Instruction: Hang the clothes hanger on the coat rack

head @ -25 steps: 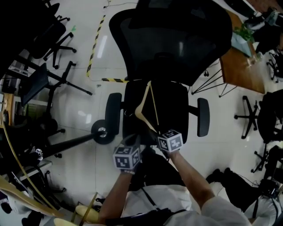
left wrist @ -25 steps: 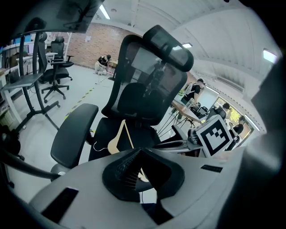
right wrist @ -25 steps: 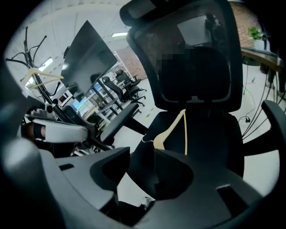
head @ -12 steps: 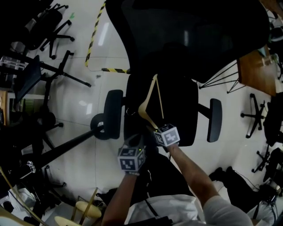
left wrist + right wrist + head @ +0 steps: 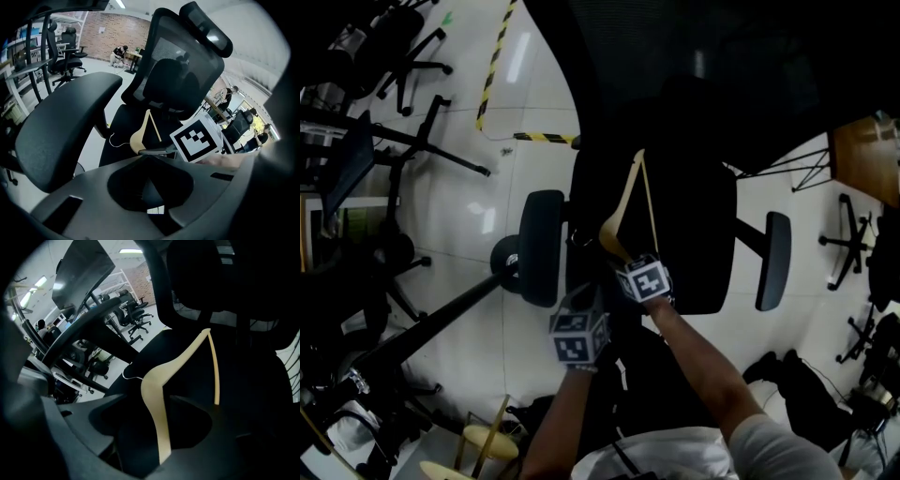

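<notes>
– On the black chair seat (image 5: 698, 234), toward its left side, lies the wooden clothes hanger (image 5: 616, 202), flat, one arm running to the far edge.
– And its hook?
– The wire hook (image 5: 126, 376) points left, toward the left armrest (image 5: 541, 246).
– What about the right gripper (image 5: 628, 262)?
– At the near end of the hanger. Its jaws have just been opening and stand wide, one on each side of the near arm (image 5: 158, 418). The wood runs between them, and the pads do not press on it.
– The left gripper (image 5: 584, 302)?
– Just left of the right one and a little nearer, over the seat's near edge. Its jaws are apart with nothing between them; the right gripper's marker cube (image 5: 197, 139) sits just beyond.
</notes>
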`<control>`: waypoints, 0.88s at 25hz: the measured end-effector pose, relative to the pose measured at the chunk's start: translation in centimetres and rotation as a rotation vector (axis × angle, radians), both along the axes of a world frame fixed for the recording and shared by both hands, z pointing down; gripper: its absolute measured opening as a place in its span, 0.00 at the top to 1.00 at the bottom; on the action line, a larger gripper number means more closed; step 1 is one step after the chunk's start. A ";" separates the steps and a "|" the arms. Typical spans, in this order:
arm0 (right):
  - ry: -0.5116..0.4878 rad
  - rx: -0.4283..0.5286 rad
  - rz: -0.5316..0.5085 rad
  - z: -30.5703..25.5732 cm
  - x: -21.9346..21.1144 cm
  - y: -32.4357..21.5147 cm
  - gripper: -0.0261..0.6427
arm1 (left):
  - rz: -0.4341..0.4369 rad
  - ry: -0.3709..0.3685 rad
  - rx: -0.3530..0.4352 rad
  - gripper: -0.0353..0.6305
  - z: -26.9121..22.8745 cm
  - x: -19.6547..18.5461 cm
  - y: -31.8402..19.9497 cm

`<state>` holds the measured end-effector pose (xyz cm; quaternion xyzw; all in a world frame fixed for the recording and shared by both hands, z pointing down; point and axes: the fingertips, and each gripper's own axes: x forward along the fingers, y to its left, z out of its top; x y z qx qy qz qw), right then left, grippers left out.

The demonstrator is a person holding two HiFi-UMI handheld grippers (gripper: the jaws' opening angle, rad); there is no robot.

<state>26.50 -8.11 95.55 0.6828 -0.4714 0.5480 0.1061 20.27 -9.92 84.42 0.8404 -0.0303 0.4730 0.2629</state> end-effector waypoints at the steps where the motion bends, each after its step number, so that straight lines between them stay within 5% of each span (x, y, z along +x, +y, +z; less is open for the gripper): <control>1: 0.014 -0.011 -0.012 0.3 0.3 -0.2 0.51 | -0.003 -0.002 -0.003 0.95 0.3 0.1 0.0; 10: 0.069 -0.083 -0.183 3.1 -0.7 0.3 0.52 | -0.032 -0.024 -0.031 0.95 1.9 -0.7 0.5; 22: 0.186 -0.147 -0.393 4.3 -0.8 1.2 0.68 | -0.067 -0.059 -0.043 0.95 3.1 -2.0 0.8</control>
